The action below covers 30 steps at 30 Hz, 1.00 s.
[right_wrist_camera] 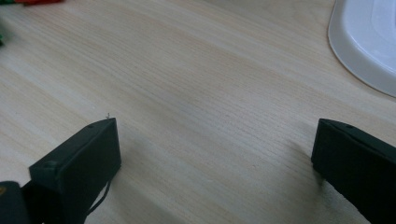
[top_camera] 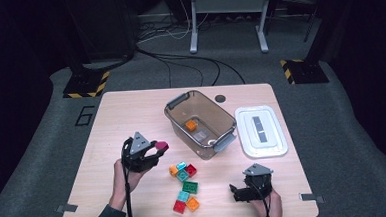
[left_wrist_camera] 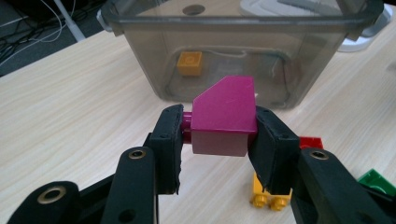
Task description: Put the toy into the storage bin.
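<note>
A magenta block (left_wrist_camera: pixel 223 114) is clamped between the left gripper's (top_camera: pixel 155 151) pads, raised just short of the clear bin (top_camera: pixel 177 120). The rim should be cleared before release beside the orange block (top_camera: pixel 191 124). The right gripper (top_camera: pixel 238 192) is rested wide open, empty.

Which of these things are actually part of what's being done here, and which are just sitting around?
In use:
- magenta block, clamped in the left gripper
- clear bin, already holding an orange block
- loose coloured blocks on the table

Lying about:
- white lid
- right gripper, open, resting
- floor cables
</note>
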### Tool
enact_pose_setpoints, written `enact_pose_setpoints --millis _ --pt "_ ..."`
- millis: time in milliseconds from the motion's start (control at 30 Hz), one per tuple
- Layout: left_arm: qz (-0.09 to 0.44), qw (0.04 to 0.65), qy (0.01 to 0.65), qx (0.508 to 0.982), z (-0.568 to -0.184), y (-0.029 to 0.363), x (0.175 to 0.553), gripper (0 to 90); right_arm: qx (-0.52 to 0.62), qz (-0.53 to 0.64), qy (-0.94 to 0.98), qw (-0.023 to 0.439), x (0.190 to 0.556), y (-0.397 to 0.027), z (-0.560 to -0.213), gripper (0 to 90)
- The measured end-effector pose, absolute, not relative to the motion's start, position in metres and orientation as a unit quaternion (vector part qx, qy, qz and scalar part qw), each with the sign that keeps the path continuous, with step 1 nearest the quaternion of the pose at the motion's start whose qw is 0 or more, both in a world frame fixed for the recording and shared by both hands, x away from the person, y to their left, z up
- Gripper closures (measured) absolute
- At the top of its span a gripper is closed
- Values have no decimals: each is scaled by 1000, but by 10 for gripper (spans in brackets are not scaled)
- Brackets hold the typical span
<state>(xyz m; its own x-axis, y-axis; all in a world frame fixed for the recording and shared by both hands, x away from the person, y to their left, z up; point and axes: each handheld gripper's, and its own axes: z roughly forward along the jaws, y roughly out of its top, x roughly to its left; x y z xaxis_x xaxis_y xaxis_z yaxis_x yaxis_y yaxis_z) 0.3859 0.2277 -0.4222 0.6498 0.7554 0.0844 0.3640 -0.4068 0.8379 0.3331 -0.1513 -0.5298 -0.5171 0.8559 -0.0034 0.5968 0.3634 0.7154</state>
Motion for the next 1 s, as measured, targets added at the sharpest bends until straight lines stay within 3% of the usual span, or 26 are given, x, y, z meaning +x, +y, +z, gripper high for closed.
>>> enact_pose_setpoints --millis 1000 --pt "255 430 330 801 -375 216 431 570 452 337 803 192 333 -151 -530 4"
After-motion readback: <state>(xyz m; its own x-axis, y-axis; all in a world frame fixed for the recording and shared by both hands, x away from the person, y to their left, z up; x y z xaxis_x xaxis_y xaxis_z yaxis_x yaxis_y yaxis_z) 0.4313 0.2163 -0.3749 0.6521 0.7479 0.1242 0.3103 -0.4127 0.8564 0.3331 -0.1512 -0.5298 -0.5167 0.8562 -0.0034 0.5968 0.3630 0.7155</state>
